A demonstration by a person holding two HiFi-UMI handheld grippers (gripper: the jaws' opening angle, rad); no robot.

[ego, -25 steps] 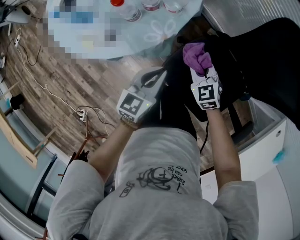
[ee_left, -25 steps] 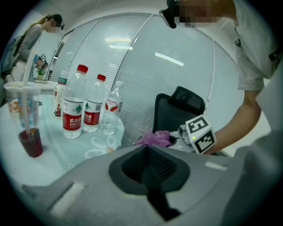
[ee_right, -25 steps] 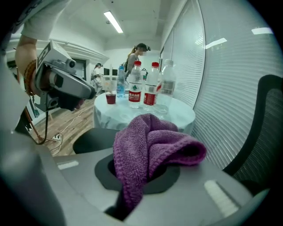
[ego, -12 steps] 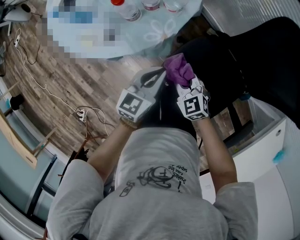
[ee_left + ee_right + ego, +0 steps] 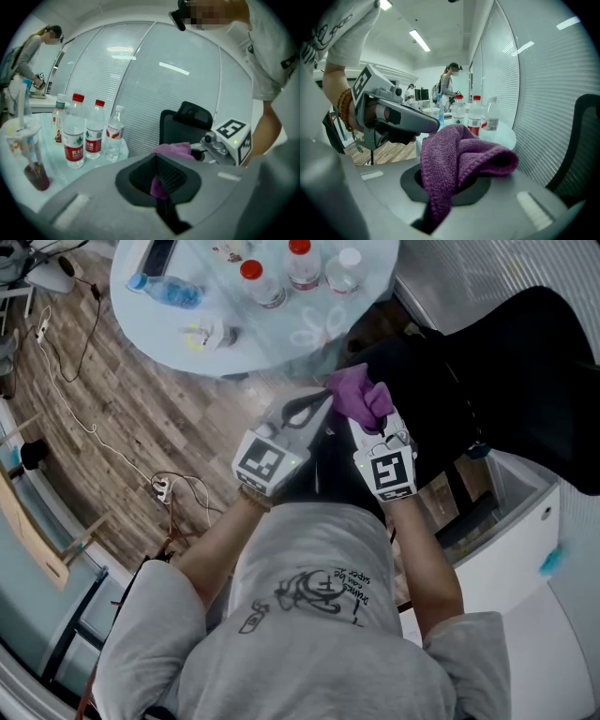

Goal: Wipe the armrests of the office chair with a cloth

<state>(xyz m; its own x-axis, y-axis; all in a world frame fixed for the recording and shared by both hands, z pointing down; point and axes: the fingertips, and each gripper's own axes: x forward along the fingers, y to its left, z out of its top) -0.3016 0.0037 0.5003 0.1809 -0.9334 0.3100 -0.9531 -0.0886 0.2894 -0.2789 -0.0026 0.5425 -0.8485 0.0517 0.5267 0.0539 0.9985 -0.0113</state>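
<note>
- Wood-plank floor [image 5: 141,427] runs under everything, with a power strip [image 5: 161,488] and loose cables off to your left. The round glass-topped counter [image 5: 272,345] stands on the far side with water bottles [image 5: 258,282] on it, well apart from the work.
- To your right is the black office chair [image 5: 506,381]. Both your tools hover over a dark part of it, but the head view doesn't show whether that part is an armrest.
- Your right tongs [image 5: 380,432] are clamped on the purple cloth [image 5: 354,390]. It is pinched low in the seam and the rest mounds up over the tips, so you have a thick wad ready for rubbing.
- Your left tongs [image 5: 319,401] point at the cloth from the left, tips touching its edge. Their own view shows them drawn to a narrow seam with a strip of purple in it, so they read as nipped on a corner of the cloth.
- With both tools on one cloth, this looks like a hand-over or a re-bunching, not wiping. No contact between cloth and armrest shows.
- Before you let go with either side, check that the other has a deep bite. A thin corner grip could slip and drop the cloth to the floor.
</note>
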